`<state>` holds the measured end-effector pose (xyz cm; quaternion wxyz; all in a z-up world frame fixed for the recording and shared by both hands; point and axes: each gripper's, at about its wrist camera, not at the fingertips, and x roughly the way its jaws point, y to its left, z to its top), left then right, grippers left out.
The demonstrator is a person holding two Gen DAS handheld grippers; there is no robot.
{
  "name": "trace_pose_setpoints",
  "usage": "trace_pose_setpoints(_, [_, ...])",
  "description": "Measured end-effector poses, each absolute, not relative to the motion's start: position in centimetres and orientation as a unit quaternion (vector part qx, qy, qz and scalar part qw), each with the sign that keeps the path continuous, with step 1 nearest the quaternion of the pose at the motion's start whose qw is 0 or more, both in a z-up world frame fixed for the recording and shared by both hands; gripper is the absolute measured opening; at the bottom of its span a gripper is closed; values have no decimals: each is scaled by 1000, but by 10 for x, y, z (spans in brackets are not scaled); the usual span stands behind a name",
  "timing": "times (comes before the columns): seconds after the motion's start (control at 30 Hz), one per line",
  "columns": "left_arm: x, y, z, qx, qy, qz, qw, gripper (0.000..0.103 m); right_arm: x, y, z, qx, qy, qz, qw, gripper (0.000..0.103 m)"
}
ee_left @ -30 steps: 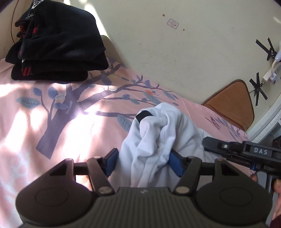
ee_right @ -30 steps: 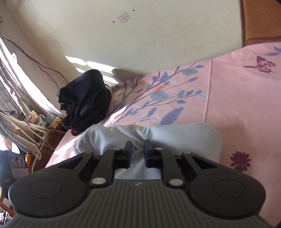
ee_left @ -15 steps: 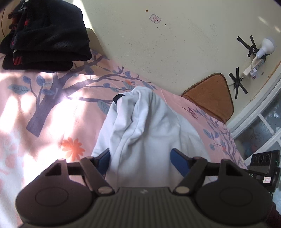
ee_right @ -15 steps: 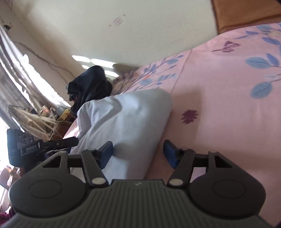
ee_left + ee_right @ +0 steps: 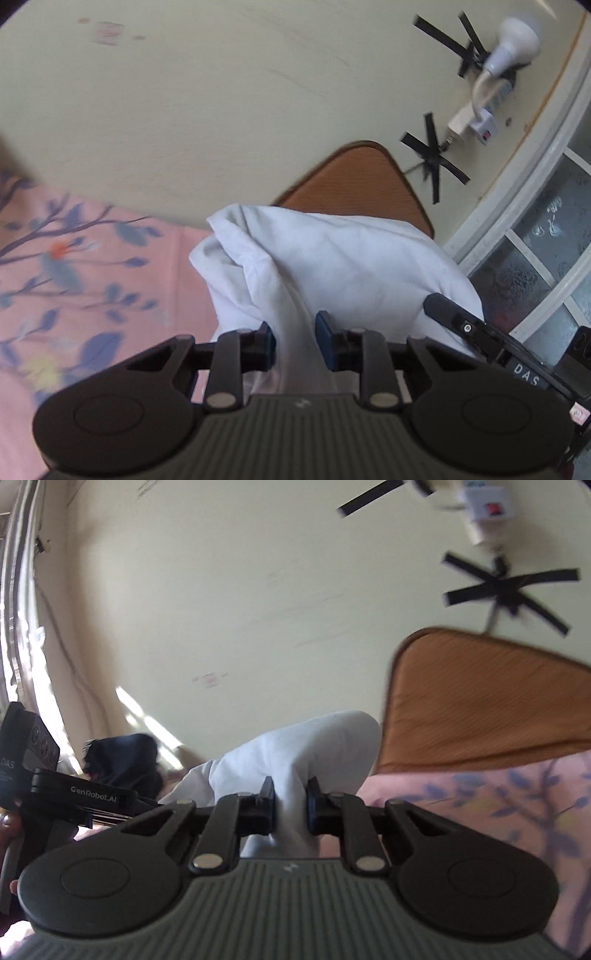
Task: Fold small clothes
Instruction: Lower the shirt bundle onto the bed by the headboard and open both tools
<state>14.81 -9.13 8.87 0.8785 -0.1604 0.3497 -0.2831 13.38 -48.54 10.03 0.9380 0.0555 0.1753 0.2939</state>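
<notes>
A white garment (image 5: 332, 266) hangs bunched above the pink flowered bed sheet (image 5: 92, 295). My left gripper (image 5: 295, 339) has a fold of it between its blue pads, and the jaws are closing on the cloth. In the right wrist view the same white garment (image 5: 295, 746) rises in a hump, and my right gripper (image 5: 290, 806) pinches another fold, its jaws also closing. Each gripper's black body shows at the edge of the other's view. How the rest of the garment hangs is hidden.
A brown cushion (image 5: 354, 177) leans on the cream wall behind the garment. A pile of dark folded clothes (image 5: 125, 757) lies at the far left of the bed. A bulb and plug adapters (image 5: 513, 40) are taped to the wall. A frosted window (image 5: 535, 258) is on the right.
Half a second ago both grippers stood wide around the white garment; now both are narrowed onto folds of it. Both views have swung right and up, and the garment is raised.
</notes>
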Motion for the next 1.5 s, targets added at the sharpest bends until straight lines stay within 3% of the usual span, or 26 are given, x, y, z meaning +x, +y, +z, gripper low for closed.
trace_pose_setpoints(0.2, [220, -246, 64, -109, 362, -305, 874, 26, 193, -578, 87, 43, 149, 126, 980, 19])
trace_pose_setpoints(0.33, [221, -282, 18, -94, 384, -285, 873, 29, 225, -638, 38, 140, 201, -2, 970, 36])
trace_pose_setpoints(0.4, [204, -287, 17, -56, 350, -288, 889, 29, 228, -654, 41, 179, 201, 17, 963, 36])
trace_pose_setpoints(0.53, [181, -277, 25, -22, 343, -293, 892, 35, 207, -656, 56, 182, 120, -27, 976, 41])
trace_pose_setpoints(0.6, [166, -268, 32, -10, 337, -279, 899, 47, 203, -653, 59, 176, 110, -27, 978, 41])
trace_pose_setpoints(0.67, [149, -256, 37, 7, 336, -257, 906, 53, 199, -648, 64, 168, 104, -22, 980, 41])
trace_pose_setpoints(0.77, [128, -235, 47, 36, 343, -233, 909, 53, 183, -639, 76, 171, 100, -17, 980, 42])
trace_pose_setpoints(0.87, [104, -209, 49, 64, 342, -210, 914, 60, 158, -624, 83, 183, 115, 13, 976, 44])
trace_pose_setpoints(0.93, [88, -196, 47, 75, 336, -199, 918, 67, 132, -606, 81, 163, 135, 32, 977, 45])
trace_pose_setpoints(1.0, [71, -184, 44, 82, 330, -192, 921, 93, 108, -588, 73, 145, 156, 45, 976, 49])
trace_pose_setpoints(1.17, [30, -163, 40, 84, 316, -186, 927, 96, 50, -557, 42, 146, 204, 55, 967, 54])
trace_pose_setpoints(1.27, [11, -150, 37, 66, 306, -181, 932, 103, 25, -547, 26, 168, 223, 42, 959, 55])
trace_pose_setpoints(1.5, [-10, -130, 20, 58, 297, -161, 939, 103, -10, -527, 9, 168, 223, -5, 960, 60])
